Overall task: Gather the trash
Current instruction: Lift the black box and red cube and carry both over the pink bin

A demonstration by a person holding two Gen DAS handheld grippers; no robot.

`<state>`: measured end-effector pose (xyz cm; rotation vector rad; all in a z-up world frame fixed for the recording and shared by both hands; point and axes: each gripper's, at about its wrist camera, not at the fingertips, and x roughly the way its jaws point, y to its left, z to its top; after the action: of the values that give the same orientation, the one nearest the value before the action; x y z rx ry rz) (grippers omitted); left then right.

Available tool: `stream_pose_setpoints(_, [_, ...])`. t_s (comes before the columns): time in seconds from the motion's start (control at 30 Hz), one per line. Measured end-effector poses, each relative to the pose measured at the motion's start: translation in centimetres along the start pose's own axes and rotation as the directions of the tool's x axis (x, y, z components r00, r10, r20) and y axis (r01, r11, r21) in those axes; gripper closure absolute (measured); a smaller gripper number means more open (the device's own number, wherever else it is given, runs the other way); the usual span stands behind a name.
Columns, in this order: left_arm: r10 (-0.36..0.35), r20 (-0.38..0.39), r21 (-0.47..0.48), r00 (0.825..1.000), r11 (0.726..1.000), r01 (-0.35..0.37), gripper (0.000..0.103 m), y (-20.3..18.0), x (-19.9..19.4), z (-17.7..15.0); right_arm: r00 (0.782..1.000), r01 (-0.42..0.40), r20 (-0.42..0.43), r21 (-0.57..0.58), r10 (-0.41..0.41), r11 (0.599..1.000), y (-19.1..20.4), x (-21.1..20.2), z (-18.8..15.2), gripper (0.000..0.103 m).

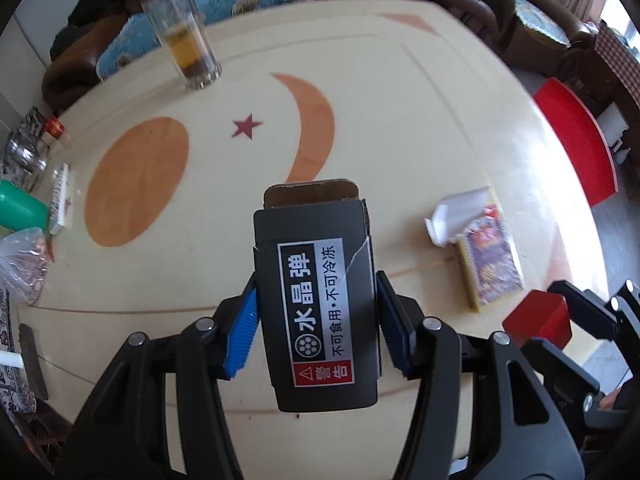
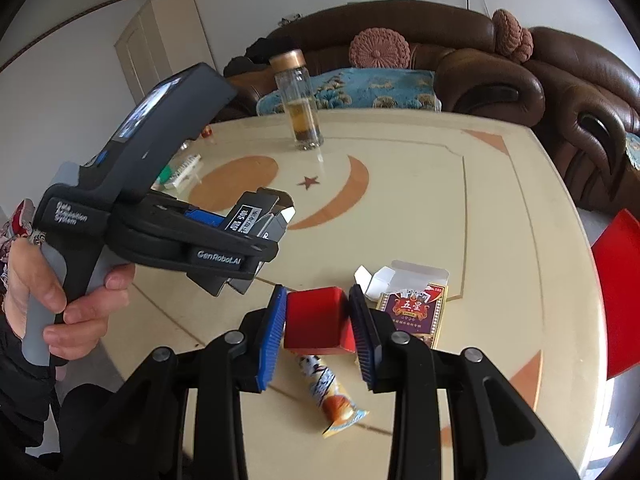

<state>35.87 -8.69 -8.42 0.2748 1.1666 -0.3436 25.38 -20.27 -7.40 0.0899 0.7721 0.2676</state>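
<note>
— Left gripper [image 1: 316, 320]?
— Clamped on black cardboard box with white label [image 1: 316, 300], held above cream round table [image 1: 400, 120].
— Right gripper [image 2: 318, 332]?
— Gripping small red box [image 2: 318, 322], above orange snack wrapper [image 2: 334, 392].

The left gripper [image 1: 316, 312] is raised above the table, its blue-padded fingers [image 1: 242, 332] pressed flat against both sides of a black carton [image 1: 316, 300]. A bare left hand [image 2: 52, 300] wraps its grey handle. The right gripper [image 2: 318, 324] sits lower, its pads clamping a small red box [image 2: 318, 320].
</note>
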Motion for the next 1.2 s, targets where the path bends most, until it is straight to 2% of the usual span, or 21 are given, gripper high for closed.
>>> stream_pose_setpoints(0.23, [-0.029,0.102,0.028,0.994,0.999,0.026,0.049,-0.8,-5.6,-4.3,0.999,-0.009,0.031,-0.010,0.009,1.000,2.1,-4.7,-1.3,0.071])
stream_pose_setpoints(0.53, [-0.048,0.145,0.087,0.988,0.996,0.036,0.048,-2.1,-9.2,-10.5,1.000,-0.005,0.024,0.002,0.004,1.000,4.6,-9.9,-5.4,0.071])
stream_pose_setpoints(0.67, [-0.064,0.128,0.094,0.990,0.994,0.052,0.048,-2.9,-9.4,-13.4,1.000,0.002,0.008,0.007,-0.002,1.000,5.6,-11.2,-7.6,0.071])
stream_pose_setpoints(0.83, [-0.089,0.072,0.125,0.993,0.989,0.080,0.048,-3.8,-7.9,-17.9,1.000,0.012,-0.022,0.022,-0.012,1.000,6.6,-12.3,-11.1,0.071])
stream_pose_setpoints(0.97, [-0.104,0.024,0.126,0.994,0.987,0.100,0.048,-4.2,-6.2,-21.0,0.998,0.014,-0.060,0.044,-0.011,0.999,6.7,-12.1,-13.8,0.071])
stream_pose_setpoints(1.2, [-0.088,-0.036,0.115,0.995,0.989,0.092,0.049,-5.4,-2.9,-25.9,0.993,0.020,-0.117,0.084,-0.010,0.996,6.5,-11.0,-18.1,0.071])
